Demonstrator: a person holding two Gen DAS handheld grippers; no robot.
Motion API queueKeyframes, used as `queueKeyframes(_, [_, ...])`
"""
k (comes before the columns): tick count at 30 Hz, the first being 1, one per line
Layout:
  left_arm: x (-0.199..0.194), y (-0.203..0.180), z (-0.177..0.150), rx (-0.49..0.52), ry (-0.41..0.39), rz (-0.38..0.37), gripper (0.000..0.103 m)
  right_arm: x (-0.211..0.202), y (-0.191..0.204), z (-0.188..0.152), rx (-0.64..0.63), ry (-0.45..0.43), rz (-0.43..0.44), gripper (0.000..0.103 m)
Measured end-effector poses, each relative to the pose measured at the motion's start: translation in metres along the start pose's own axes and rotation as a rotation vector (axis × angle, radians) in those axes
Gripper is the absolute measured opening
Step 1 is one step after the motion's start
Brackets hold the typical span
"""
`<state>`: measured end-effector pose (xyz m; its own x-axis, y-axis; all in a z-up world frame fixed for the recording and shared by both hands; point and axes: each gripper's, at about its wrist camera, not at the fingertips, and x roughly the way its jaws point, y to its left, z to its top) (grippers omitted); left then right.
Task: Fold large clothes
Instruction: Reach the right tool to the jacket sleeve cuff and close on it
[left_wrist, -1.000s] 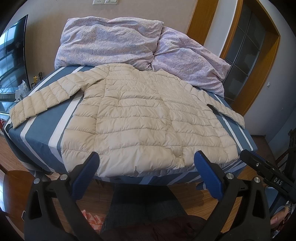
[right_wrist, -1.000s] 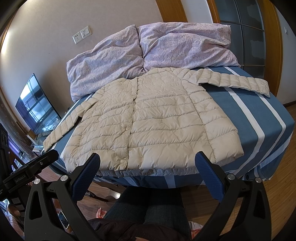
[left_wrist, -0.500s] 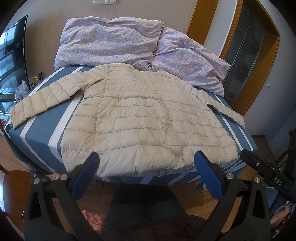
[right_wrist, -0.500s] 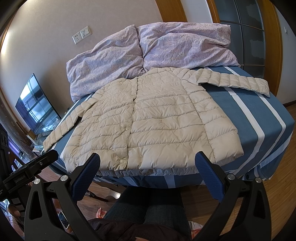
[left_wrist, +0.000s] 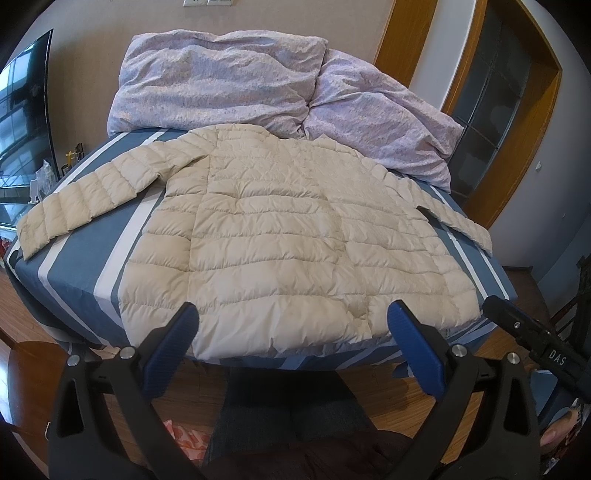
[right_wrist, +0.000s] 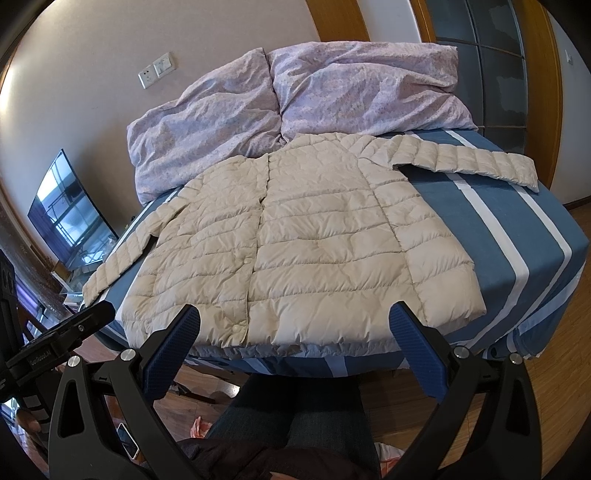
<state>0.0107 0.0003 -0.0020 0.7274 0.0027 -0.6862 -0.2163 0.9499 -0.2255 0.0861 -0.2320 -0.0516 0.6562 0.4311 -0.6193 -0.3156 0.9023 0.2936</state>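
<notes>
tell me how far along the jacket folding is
Done: only the setup. The cream puffer jacket lies flat and buttoned on the striped bed, both sleeves spread out. In hand: nothing; the left claw and right claw are open and hold nothing, short of the hem. Left: every fold, sleeves in first, then the body.

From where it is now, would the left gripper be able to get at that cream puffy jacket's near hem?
Probably yes. The left gripper is open just short of the cream quilted jacket, whose hem lies at the striped blue bed's near edge, with nothing between.
</notes>
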Motion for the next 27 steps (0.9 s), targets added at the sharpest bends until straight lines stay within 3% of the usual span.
queueKeyframes(7, [0.030,0.006,0.017,-0.008,0.034,0.015,0.101,0.020,-0.013,0.017,0.027,0.011,-0.028,0.102])
queueKeyframes(14, [0.071,0.019,0.050,0.007,0.051,0.087,0.101,0.054,-0.044,0.045,0.086,0.040,-0.104,0.102])
queueKeyframes(22, [0.129,0.047,0.099,0.014,0.039,0.195,0.101,0.102,-0.112,0.090,0.219,0.065,-0.178,0.102])
queueKeyframes(27, [0.167,0.062,0.122,0.032,0.037,0.280,0.101,0.130,-0.178,0.122,0.355,0.072,-0.245,0.102])
